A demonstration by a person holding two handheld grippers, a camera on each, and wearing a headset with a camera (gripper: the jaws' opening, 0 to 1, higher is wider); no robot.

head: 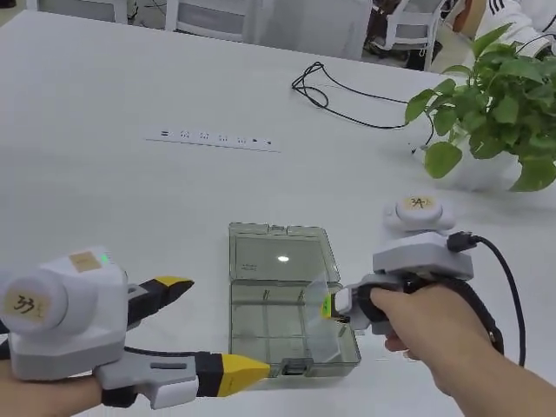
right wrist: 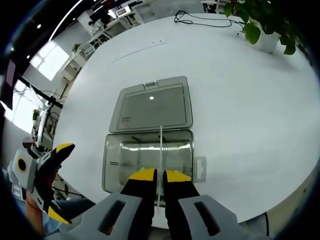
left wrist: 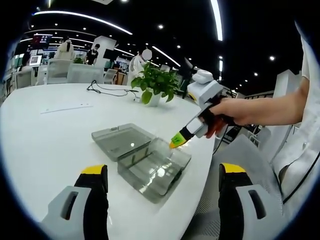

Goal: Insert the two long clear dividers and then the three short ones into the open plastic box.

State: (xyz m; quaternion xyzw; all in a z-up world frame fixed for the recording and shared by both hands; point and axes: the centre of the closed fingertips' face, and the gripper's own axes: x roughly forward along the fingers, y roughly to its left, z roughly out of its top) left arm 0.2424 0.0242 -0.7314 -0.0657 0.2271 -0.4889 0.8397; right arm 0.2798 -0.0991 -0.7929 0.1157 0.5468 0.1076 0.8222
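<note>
The open clear plastic box [head: 246, 347] lies on the white table with its lid [head: 278, 252] folded flat behind the base. My right gripper [head: 333, 306] is shut on a thin clear divider [head: 318, 326], held upright on edge over the right part of the base. In the right gripper view the divider [right wrist: 160, 145] runs straight ahead from the closed jaws [right wrist: 160, 176] across the base [right wrist: 125, 155]. My left gripper [head: 208, 328] stands open at the box's left front, nothing between its fingers. The left gripper view has the box [left wrist: 150, 167] ahead and the right gripper [left wrist: 179, 140] above it.
A white power strip [head: 215, 139] lies further back on the table, with a black cable [head: 347, 104] behind it. A potted plant [head: 495, 109] stands at the back right. White chairs line the far side. The table's near edge [left wrist: 200, 200] runs close behind the box.
</note>
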